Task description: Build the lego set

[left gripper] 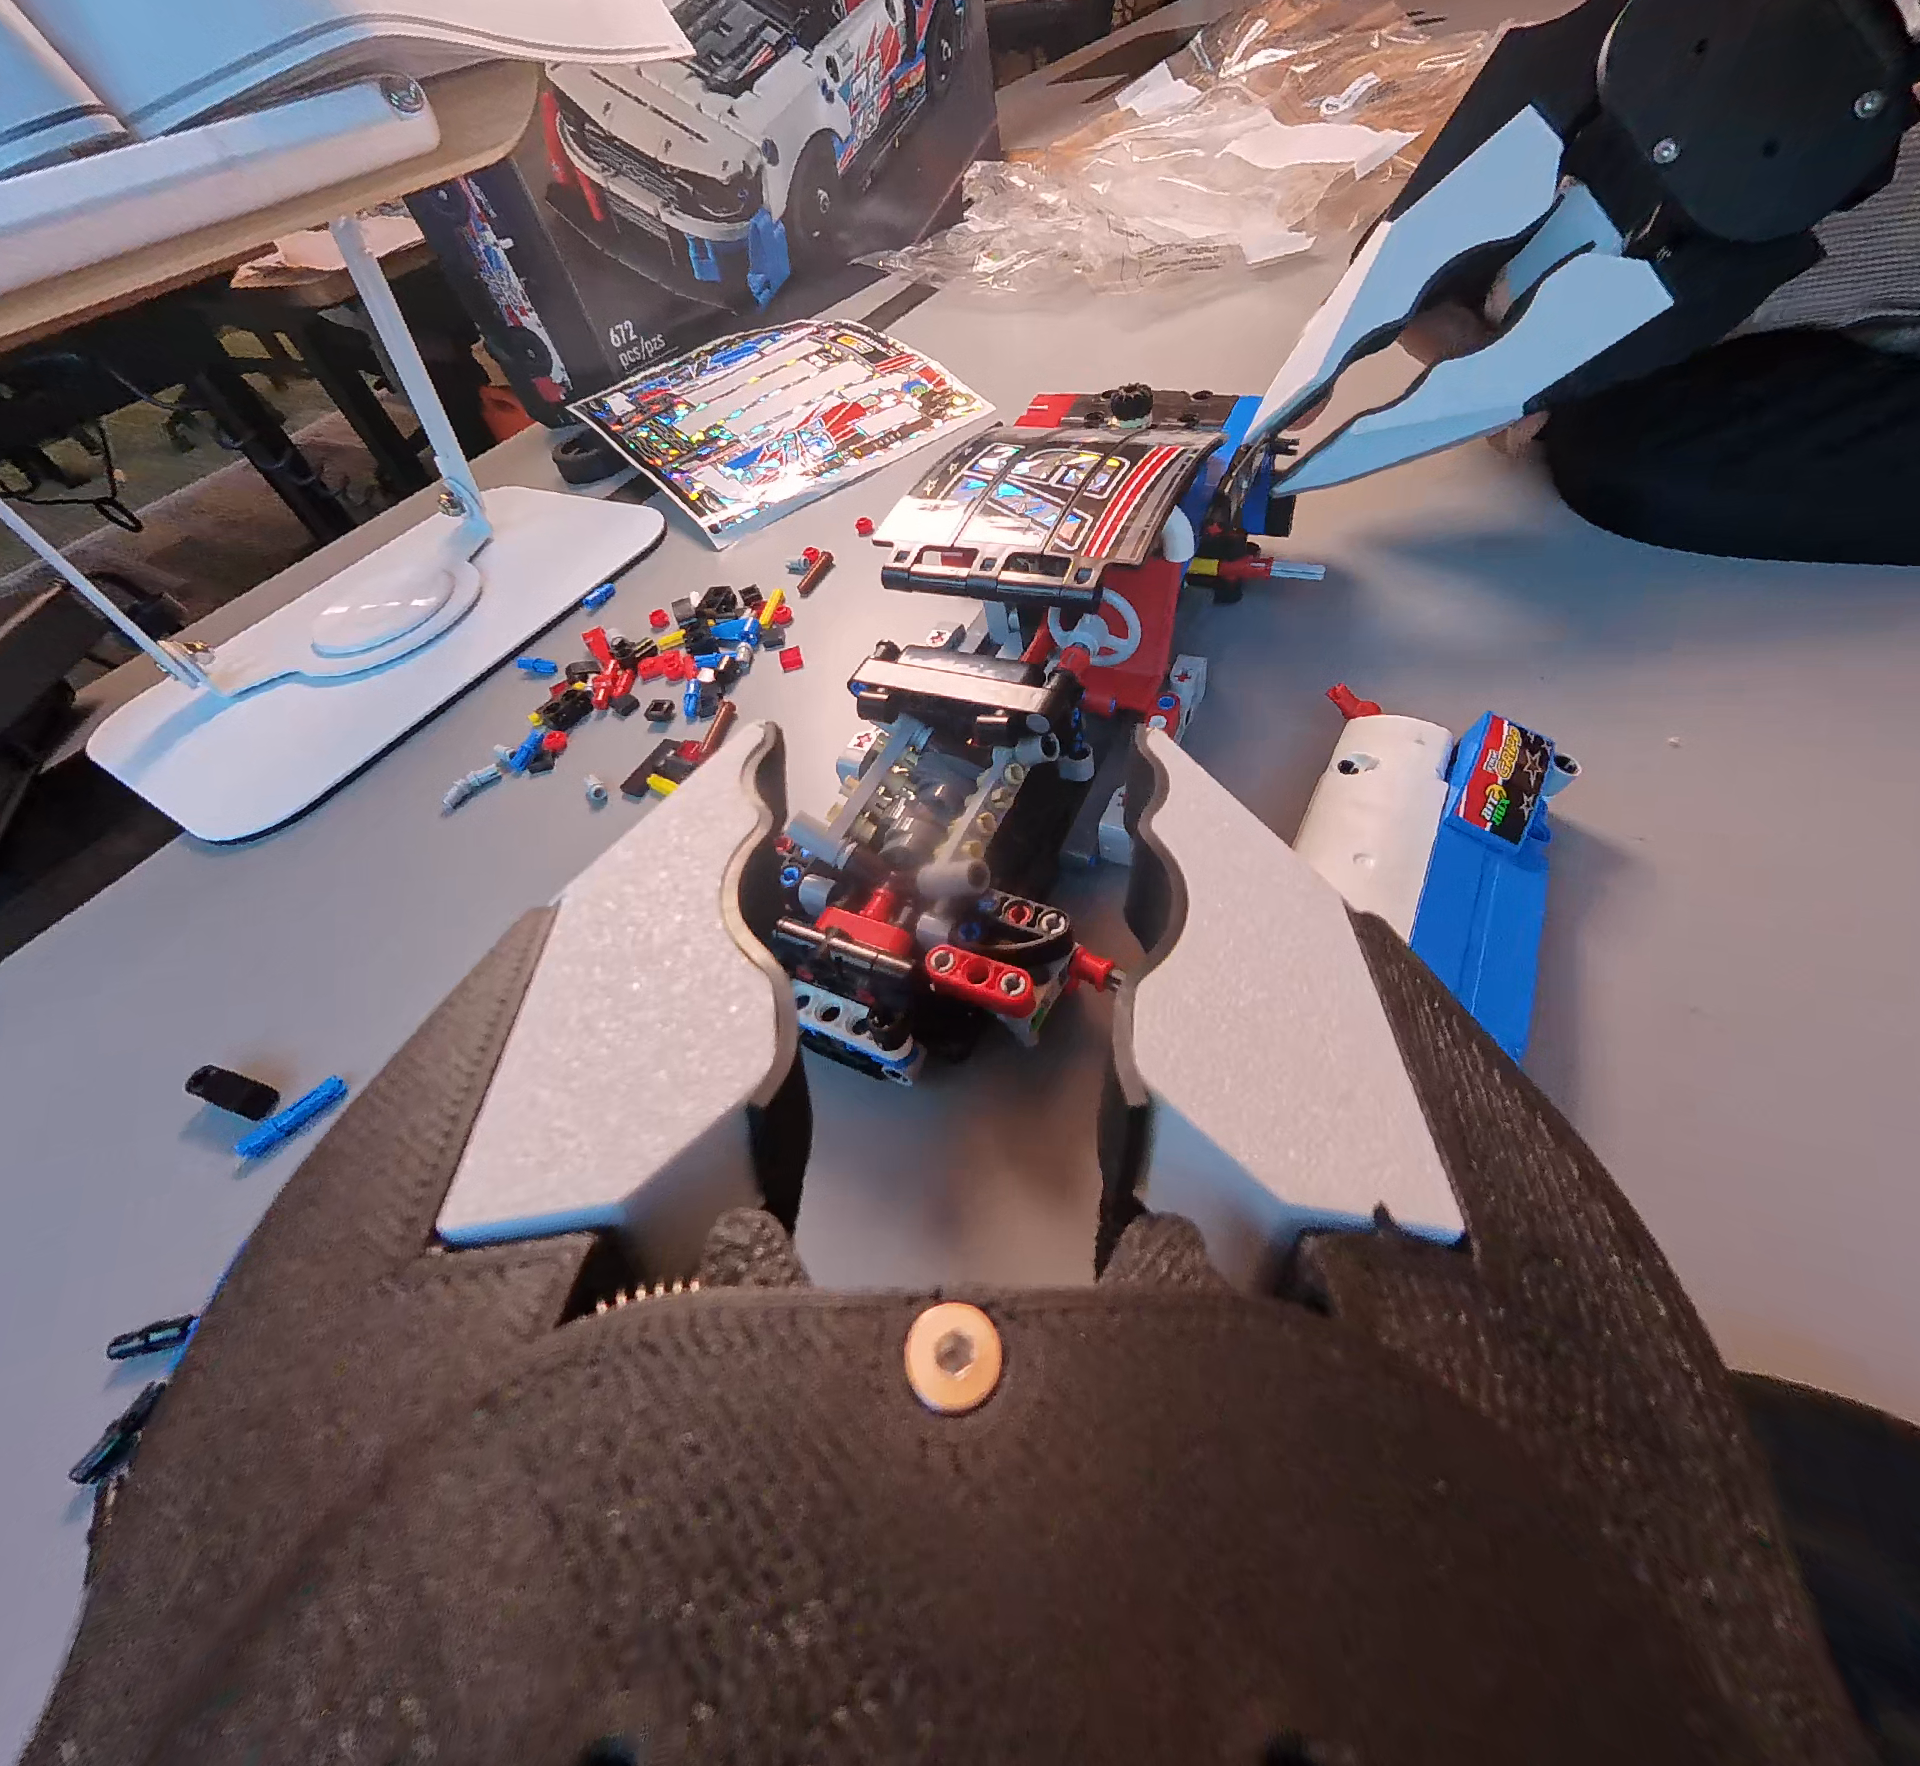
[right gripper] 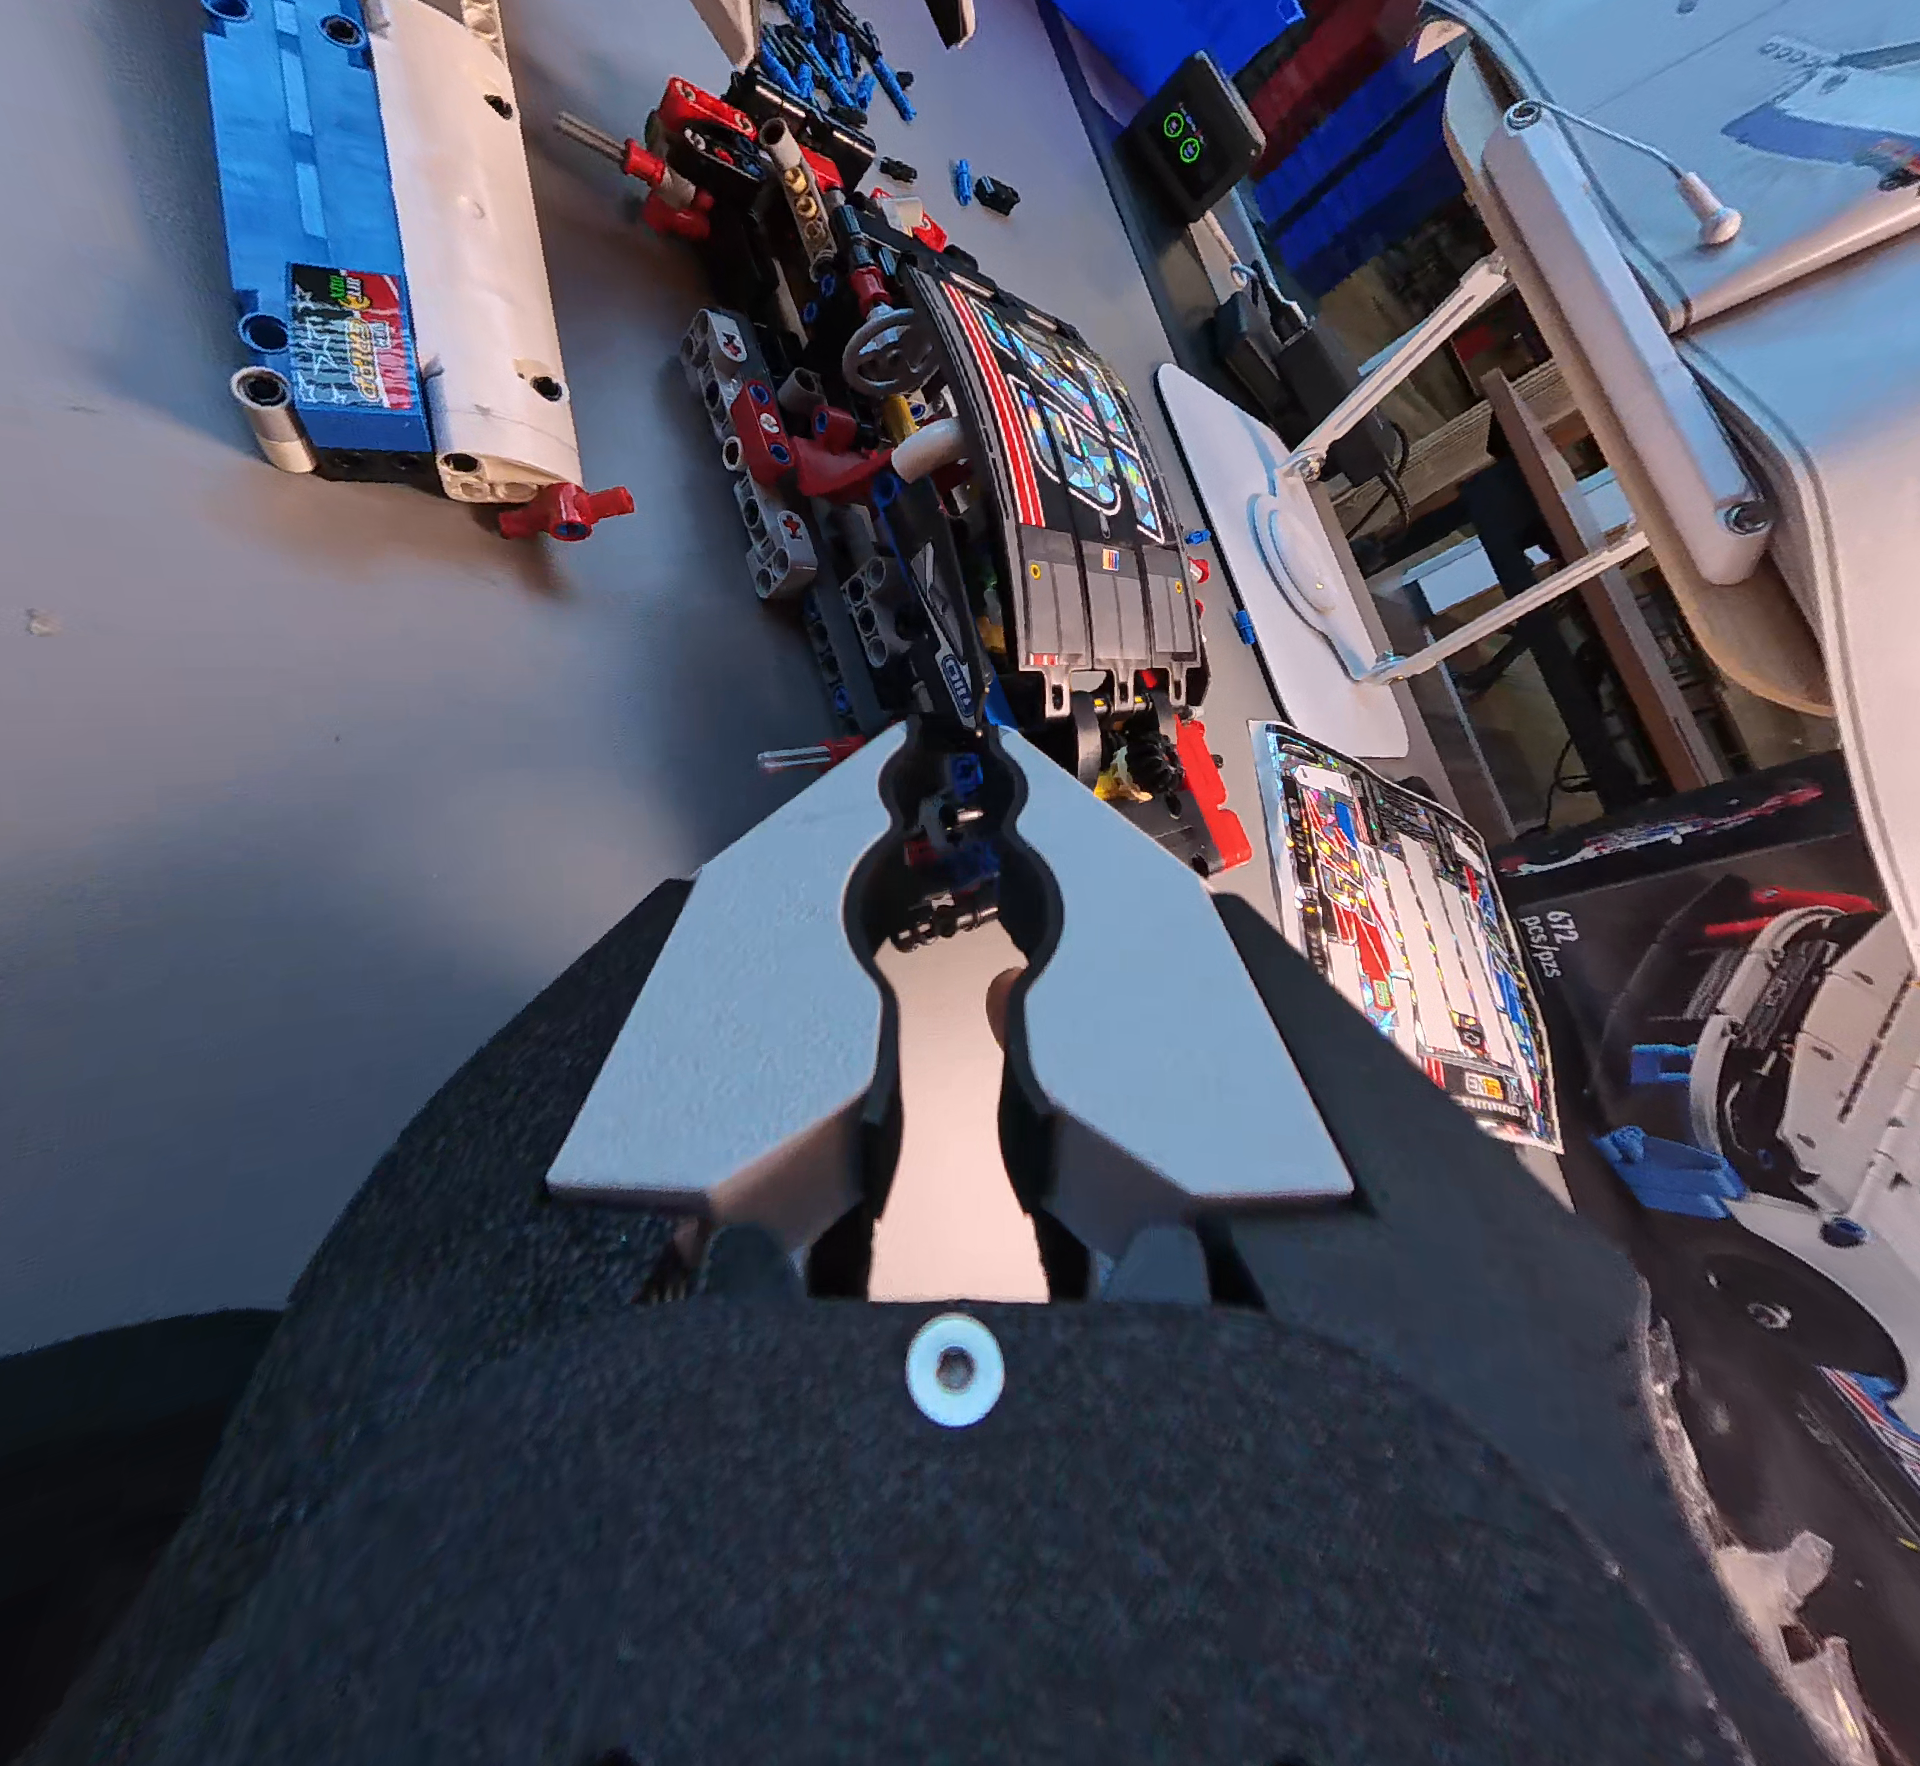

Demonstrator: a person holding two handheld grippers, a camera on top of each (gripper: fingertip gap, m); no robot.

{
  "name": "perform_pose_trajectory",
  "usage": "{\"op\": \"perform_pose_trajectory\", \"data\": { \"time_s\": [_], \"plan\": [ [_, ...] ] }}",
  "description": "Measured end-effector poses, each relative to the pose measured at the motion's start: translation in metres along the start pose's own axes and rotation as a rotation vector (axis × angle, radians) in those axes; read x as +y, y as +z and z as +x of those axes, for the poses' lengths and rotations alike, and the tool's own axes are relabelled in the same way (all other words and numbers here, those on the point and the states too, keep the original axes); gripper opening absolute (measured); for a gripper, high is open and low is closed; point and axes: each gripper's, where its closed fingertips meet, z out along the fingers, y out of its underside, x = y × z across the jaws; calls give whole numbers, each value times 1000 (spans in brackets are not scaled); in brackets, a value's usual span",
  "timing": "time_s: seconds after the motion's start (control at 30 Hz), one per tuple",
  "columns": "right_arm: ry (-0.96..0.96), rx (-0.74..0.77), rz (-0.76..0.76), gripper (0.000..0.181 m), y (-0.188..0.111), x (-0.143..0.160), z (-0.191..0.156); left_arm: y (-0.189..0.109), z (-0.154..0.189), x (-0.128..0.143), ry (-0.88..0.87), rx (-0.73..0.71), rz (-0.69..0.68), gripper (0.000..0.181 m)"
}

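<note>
Left wrist view: left tool [left gripper: 951, 885] spread wide, straddling the front end of the half-built black, red and grey brick car chassis [left gripper: 997, 781] on the grey bench [left gripper: 1558, 677].
Right wrist view: right tool [right gripper: 951, 760] pinches the chassis rear [right gripper: 951, 823]; blue-and-white side panel [right gripper: 384, 241] lies apart.

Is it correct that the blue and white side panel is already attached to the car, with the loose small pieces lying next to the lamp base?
No. The blue and white side panel lies loose on the table, apart from the car, as the left wrist view shows. The small pieces do lie next to the lamp base.
</note>
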Motion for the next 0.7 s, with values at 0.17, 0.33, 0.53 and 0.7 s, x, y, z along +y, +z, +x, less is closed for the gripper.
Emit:
{"op": "perform_pose_trajectory", "data": {
  "time_s": [0.17, 0.33, 0.53, 0.7],
  "plan": [
    [21, 23, -6, 12, 1, 0, 6, 5, -9, 10, 43, -37, -67, 69],
    [2, 32, 8, 21, -4, 1, 14, 5, -15, 22, -23, -11, -142, 81],
    [-174, 1, -30, 33, -9, 10, 12, -6, -22, 31, -29, -5, -181, 80],
    [-329, 27, -73, 39, -2, 25, 14, -9, -22, 32, -65, 15, -168, 78]
  ]
}}
